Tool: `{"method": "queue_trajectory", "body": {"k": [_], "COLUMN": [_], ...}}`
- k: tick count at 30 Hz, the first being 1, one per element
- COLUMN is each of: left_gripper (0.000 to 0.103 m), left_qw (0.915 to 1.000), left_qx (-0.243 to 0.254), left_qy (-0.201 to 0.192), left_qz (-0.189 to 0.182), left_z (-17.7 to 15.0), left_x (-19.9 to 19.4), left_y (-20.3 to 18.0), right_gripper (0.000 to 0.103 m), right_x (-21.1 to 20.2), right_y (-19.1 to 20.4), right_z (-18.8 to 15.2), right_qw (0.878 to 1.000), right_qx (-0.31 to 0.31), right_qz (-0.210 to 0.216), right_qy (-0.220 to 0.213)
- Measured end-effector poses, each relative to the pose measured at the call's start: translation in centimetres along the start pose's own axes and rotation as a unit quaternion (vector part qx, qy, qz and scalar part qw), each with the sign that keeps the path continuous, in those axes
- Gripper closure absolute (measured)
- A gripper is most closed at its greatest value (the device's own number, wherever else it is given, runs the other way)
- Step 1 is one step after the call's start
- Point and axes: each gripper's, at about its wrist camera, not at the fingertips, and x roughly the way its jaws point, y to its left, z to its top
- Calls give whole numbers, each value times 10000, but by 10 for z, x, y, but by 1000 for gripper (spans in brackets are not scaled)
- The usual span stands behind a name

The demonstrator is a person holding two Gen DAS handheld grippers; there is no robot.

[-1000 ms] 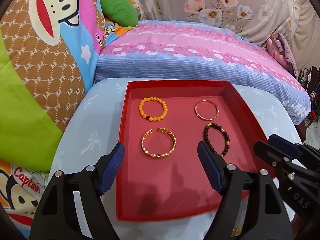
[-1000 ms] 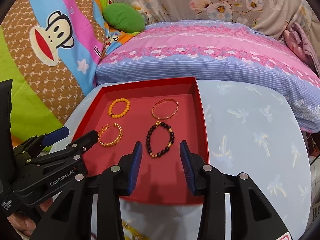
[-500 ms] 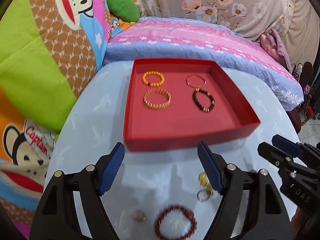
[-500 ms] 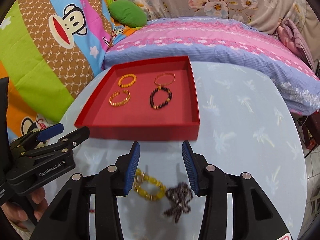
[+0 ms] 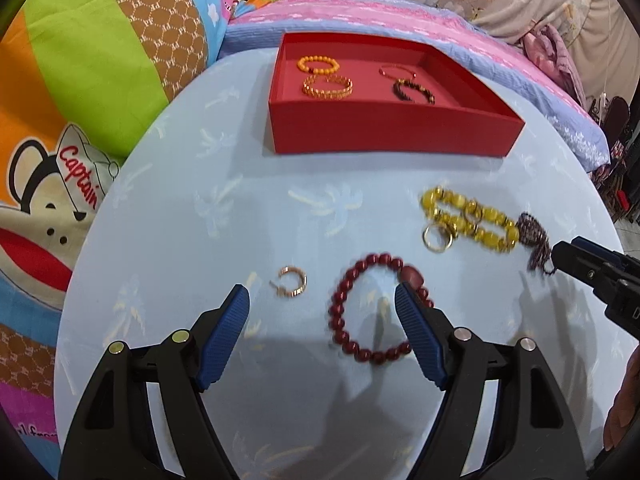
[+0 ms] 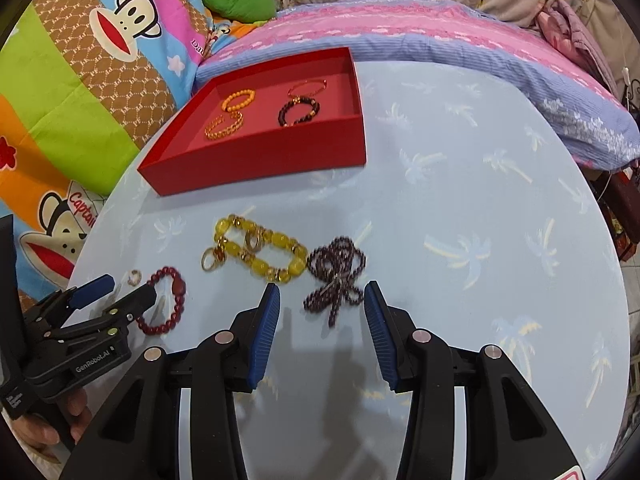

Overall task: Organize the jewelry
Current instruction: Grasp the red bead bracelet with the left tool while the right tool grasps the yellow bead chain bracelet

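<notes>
A red tray (image 5: 392,132) at the far side of the table holds several bracelets. Nearer lie a dark red bead bracelet (image 5: 362,265), a small gold open ring (image 5: 290,282), a yellow bead bracelet (image 5: 490,236) with gold rings (image 5: 438,238) on it, and a dark purple bead strand (image 6: 334,258). My left gripper (image 5: 320,292) is open and empty over the red bracelet, its right finger covering the bracelet's right side. My right gripper (image 6: 322,290) is open. The strand's near end shows between its fingertips, and the pads do not touch it.
The round table (image 6: 460,200) has a pale blue palm-print cloth. Colourful cartoon bedding (image 6: 100,92) rises at the left and a pink-and-blue pillow (image 6: 440,40) lies behind the tray. A hand (image 6: 40,432) holds the left gripper (image 6: 128,288) at the lower left.
Both grippers have drawn back from above the tray to the near part of the table and sunk a little. The loose jewellery has come into view. Neither jaw has visibly changed.
</notes>
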Motion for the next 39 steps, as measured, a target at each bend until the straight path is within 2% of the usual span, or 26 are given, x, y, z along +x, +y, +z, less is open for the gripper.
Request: {"method": "queue_trajectory", "body": {"k": [6,11,13,14,16,19,27,32,39], "left_gripper": [40,57,72,77,94,95,95,95,95], "left_qw": [9999,9997,9996,9996,9995,9994,9995,9995,9995], "left_qx": [95,244,278,283,255,183,196,184,185], "left_qy": [6,-53,-65,-61,-32,6,0,4,4], "left_qz": [80,17,-35,-62,-175,-280,-245,-253,-255], "left_z": [-9,-10,-10,-10,-9,-8,-9,-9,-10], "left_x": [4,2,0,0,-1,-1,-1,-1,0], "left_y": [-3,-9,-11,-11,-11,-10,-11,-11,-11], "right_gripper": [60,60,60,60,60,60,60,65,78], "right_x": [2,4,5,5,3,2,14,27,46], "right_y": [4,2,-1,-2,-3,-2,10,19,25], "right_z": [-11,-14,-16,-15,-15,-12,9,20,31], "right_qw": [9999,9999,9999,9999,9999,9999,9997,9991,9967], "right_qx": [-48,-31,9,24,41,38,-212,-405,-798], "right_qz": [50,47,45,46,47,74,108,136,164], "right_qy": [74,130,151,155,141,94,-8,-2,-26]}}
